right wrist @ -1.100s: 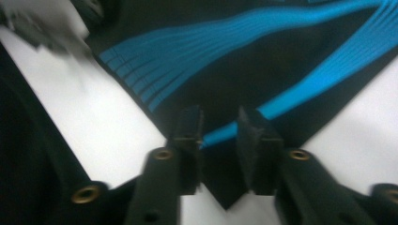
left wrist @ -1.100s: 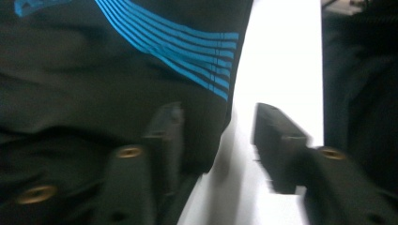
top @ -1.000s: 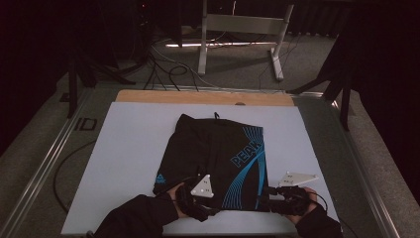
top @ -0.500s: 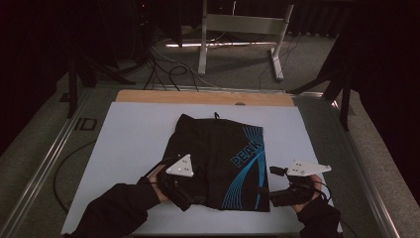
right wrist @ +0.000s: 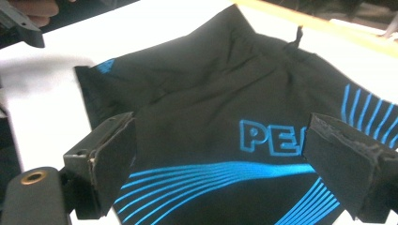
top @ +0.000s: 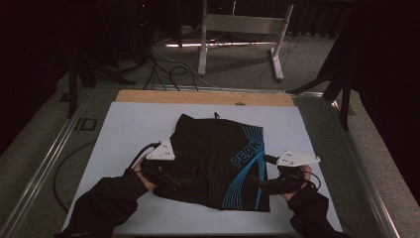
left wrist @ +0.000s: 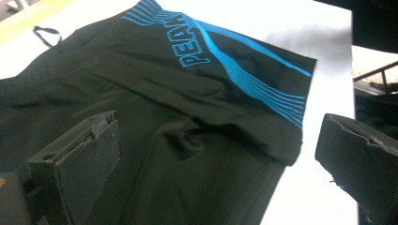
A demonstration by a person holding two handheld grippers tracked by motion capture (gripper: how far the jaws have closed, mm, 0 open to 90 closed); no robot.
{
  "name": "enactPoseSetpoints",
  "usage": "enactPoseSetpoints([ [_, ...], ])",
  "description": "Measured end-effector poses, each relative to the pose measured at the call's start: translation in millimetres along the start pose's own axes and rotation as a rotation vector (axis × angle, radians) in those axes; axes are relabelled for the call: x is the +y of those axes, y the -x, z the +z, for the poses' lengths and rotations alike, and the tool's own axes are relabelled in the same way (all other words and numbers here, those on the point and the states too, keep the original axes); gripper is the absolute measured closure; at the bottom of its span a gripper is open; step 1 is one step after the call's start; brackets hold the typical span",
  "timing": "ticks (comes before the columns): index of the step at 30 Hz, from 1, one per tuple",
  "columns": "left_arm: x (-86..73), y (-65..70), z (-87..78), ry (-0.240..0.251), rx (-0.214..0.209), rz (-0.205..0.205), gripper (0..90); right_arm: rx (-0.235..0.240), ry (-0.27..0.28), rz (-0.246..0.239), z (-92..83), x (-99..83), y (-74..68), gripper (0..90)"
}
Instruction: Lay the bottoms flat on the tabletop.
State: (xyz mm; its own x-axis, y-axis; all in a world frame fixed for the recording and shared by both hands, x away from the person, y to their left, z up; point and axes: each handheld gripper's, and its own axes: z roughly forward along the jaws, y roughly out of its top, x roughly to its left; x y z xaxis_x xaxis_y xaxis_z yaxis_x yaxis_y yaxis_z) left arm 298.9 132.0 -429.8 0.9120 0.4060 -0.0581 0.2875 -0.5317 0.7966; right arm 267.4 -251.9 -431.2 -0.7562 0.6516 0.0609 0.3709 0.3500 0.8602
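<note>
While both grippers' fingers gape wide, black shorts (top: 218, 163) lie on white table (top: 129, 124), wooden strip (top: 198, 97) beyond.

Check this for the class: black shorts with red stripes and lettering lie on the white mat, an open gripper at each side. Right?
Not quite. The stripes and lettering on the black shorts are blue, as the right gripper view shows. They do lie on the white mat, with the left gripper and right gripper open.
</note>
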Motion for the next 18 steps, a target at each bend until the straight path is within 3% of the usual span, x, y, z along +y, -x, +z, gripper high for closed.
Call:
enactPoseSetpoints([
  [12,-3.0,-39.4,4.2,0.03,0.091,-0.078,1.6,-0.074,0.012,0.032,24.8,11.3,32.5,10.9],
  [18,-1.6,-58.2,9.9,0.026,0.109,-0.114,1.6,-0.122,0.003,0.055,33.4,14.1,52.5,10.9],
])
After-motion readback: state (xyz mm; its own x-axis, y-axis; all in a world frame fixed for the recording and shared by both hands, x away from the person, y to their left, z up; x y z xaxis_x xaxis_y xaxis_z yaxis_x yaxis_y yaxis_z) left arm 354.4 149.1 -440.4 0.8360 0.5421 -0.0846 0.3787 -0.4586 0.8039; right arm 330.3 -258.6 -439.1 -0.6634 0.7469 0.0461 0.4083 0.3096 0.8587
